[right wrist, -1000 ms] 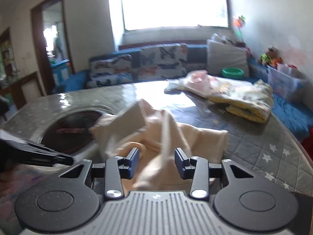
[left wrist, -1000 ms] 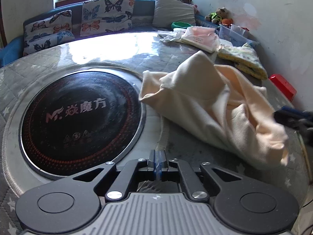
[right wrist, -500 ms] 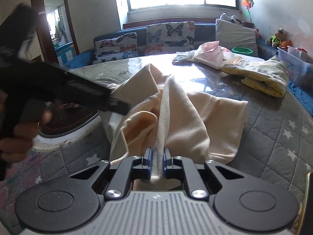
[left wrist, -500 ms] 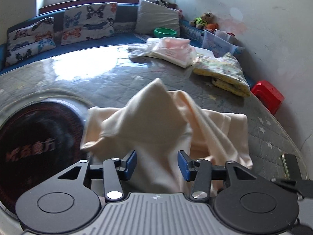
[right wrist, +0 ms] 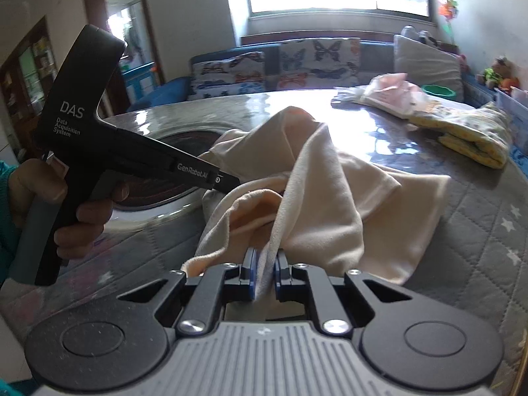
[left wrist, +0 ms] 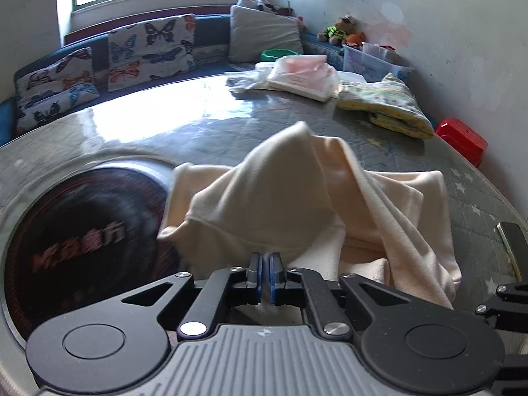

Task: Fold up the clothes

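A crumpled cream garment [left wrist: 307,191] lies on the round grey quilted table [left wrist: 412,151], partly over the black round hotplate [left wrist: 82,231]. My left gripper [left wrist: 264,272] is shut on the garment's near edge. My right gripper [right wrist: 264,275] is shut on a fold of the same cream garment [right wrist: 330,191], which rises in a ridge from the jaws. In the right wrist view the left gripper's black body [right wrist: 109,151] reaches in from the left to the cloth.
Folded pink clothes [left wrist: 303,76] and a folded yellow patterned cloth [left wrist: 386,105] lie at the table's far right. A sofa with butterfly cushions [left wrist: 148,49] runs behind. A red stool [left wrist: 462,140] stands by the right wall. A phone [left wrist: 511,247] lies at the table's right edge.
My left gripper moved from the hotplate side to the garment, opened, then shut on its edge. My right gripper shut on a fold half a second ago and still holds it.
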`<state>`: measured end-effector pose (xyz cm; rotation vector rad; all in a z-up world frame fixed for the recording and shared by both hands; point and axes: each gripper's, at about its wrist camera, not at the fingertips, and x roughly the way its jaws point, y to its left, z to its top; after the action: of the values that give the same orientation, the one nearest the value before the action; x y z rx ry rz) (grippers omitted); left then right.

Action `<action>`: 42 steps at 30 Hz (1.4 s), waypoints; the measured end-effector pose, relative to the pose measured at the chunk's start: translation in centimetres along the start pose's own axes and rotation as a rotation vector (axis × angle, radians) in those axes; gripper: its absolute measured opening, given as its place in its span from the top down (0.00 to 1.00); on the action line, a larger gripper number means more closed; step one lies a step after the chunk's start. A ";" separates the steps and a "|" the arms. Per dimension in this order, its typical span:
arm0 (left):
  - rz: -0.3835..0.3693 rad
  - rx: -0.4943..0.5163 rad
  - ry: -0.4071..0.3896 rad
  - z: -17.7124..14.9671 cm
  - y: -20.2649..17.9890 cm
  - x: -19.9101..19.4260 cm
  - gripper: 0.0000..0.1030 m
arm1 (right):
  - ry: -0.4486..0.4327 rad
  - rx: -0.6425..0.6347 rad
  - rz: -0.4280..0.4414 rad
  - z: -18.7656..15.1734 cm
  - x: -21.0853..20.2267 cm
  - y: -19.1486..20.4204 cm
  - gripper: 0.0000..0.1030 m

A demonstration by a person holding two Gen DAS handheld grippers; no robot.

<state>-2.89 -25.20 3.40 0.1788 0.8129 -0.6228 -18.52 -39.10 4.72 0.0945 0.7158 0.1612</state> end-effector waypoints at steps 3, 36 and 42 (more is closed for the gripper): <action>0.013 -0.023 -0.007 -1.7 1.6 -2.0 0.95 | 0.012 -0.035 0.036 -0.4 -0.4 1.4 0.91; 0.016 -0.080 -0.108 -2.5 7.2 -10.1 0.52 | 0.016 -0.128 0.093 5.3 6.6 4.9 0.90; -0.038 -0.077 -0.099 -0.4 6.7 -8.4 0.51 | 0.009 -0.254 0.147 3.2 2.7 7.0 0.95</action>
<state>-3.65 -15.88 8.69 0.0617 0.7444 -0.6301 -15.14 -31.87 6.37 -0.0970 0.6922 0.3915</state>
